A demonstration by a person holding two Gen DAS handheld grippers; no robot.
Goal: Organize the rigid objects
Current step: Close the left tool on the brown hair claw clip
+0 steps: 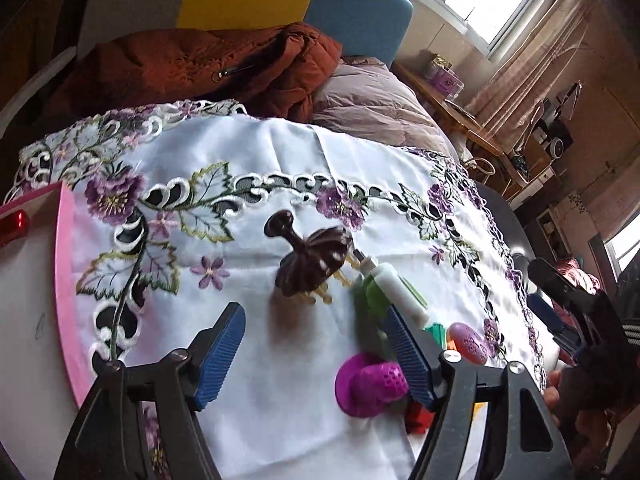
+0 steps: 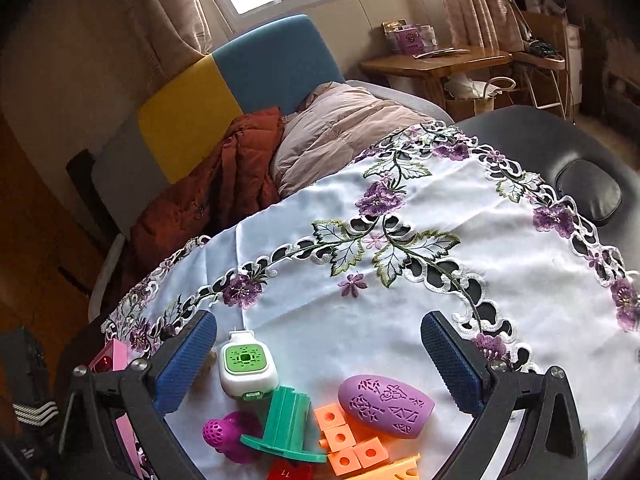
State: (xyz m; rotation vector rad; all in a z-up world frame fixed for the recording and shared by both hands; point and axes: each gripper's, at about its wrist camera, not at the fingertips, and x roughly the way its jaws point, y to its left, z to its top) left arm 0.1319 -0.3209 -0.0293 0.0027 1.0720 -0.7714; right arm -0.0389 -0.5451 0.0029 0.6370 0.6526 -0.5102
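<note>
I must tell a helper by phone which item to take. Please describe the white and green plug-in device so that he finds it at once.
Look at the white embroidered tablecloth with purple flowers, at the heap of small plastic toys near its edge. The plug-in device lies at the far side of that heap, just behind the teal ribbed piece. Only it is white, with a square green grille on top and two metal prongs.

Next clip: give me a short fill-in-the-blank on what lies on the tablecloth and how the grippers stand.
1. Both the left gripper and the right gripper stand ____.
2. The white plug-in device has a ____ face.
3. The cubes beside the purple egg-shaped shell are ____.
4. The dark brown ribbed piece appears in the ____ wrist view only.

Missing: open; green; orange; left
</note>
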